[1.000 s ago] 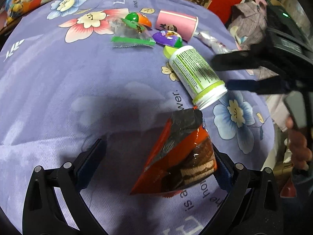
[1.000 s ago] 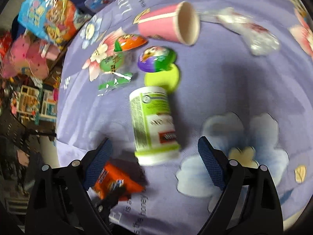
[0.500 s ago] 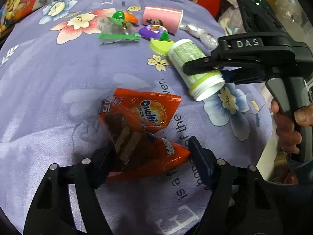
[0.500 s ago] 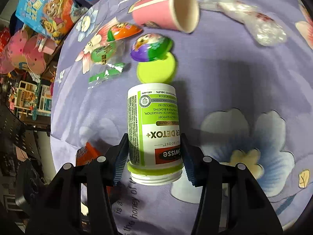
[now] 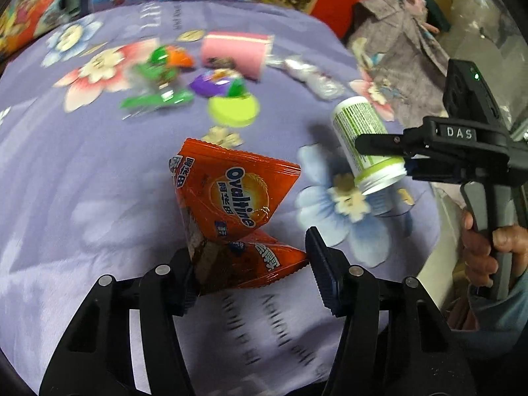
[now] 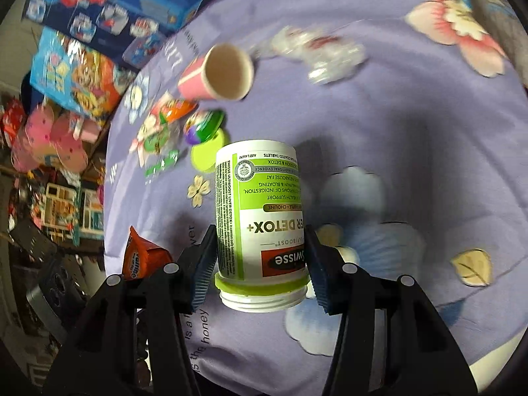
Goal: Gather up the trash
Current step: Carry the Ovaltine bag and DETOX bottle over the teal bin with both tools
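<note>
My left gripper (image 5: pixel 252 265) is shut on an orange Ovaltine wrapper (image 5: pixel 231 198) and holds it raised above the purple flowered cloth (image 5: pixel 82 198). My right gripper (image 6: pixel 260 260) is shut on a white and green supplement bottle (image 6: pixel 260 211), open mouth toward the camera, lifted off the cloth. The bottle (image 5: pixel 363 142) and right gripper (image 5: pixel 409 158) also show in the left wrist view. The wrapper (image 6: pixel 142 257) shows at lower left in the right wrist view.
On the cloth lie a pink paper cup (image 5: pixel 236 52), a lime lid (image 5: pixel 232 110), a purple-green capsule (image 5: pixel 217 82), a green-orange capsule in a clear bag (image 5: pixel 161 66) and a crumpled clear wrapper (image 5: pixel 310 74). Toy boxes (image 6: pixel 109 16) stand beyond the far edge.
Both grippers closed on their items and lifted them: the left raised the wrapper, the right raised the bottle off the cloth. Views are blurred from motion.
</note>
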A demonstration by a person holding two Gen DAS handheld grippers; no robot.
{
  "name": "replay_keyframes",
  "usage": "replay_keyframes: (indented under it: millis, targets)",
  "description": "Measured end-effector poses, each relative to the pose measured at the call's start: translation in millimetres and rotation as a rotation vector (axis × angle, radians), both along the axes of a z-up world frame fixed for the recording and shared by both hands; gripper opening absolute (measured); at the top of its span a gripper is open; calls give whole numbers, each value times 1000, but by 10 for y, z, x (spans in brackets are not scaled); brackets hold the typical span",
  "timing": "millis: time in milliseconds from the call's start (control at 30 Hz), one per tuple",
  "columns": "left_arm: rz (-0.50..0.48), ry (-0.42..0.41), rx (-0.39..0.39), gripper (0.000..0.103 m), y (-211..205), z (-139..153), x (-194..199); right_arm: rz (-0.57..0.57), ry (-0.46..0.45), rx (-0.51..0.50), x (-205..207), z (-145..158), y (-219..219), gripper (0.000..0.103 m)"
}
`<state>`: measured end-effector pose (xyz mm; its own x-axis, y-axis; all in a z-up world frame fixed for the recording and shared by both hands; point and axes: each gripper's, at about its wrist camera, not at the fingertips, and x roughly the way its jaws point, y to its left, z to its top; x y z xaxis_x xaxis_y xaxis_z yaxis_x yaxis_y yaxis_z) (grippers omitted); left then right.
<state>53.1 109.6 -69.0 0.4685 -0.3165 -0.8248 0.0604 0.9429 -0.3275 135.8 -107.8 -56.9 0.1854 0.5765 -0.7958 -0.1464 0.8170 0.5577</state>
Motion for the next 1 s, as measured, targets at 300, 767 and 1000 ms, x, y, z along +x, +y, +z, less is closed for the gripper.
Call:
replay_keyframes:
  millis: [300,767,1000]
  targets:
    - [-151,-58,63,59,-730,233,395,-157,-33,51,-1,127,-825,49]
    - [-383,-100,152,59,-1963,429,873,-390,-79,137,-75,178,-2239,49]
    - [-501,-100,150,59,-2746,457,1111,-547,-100,141,-172,190,-3095,49]
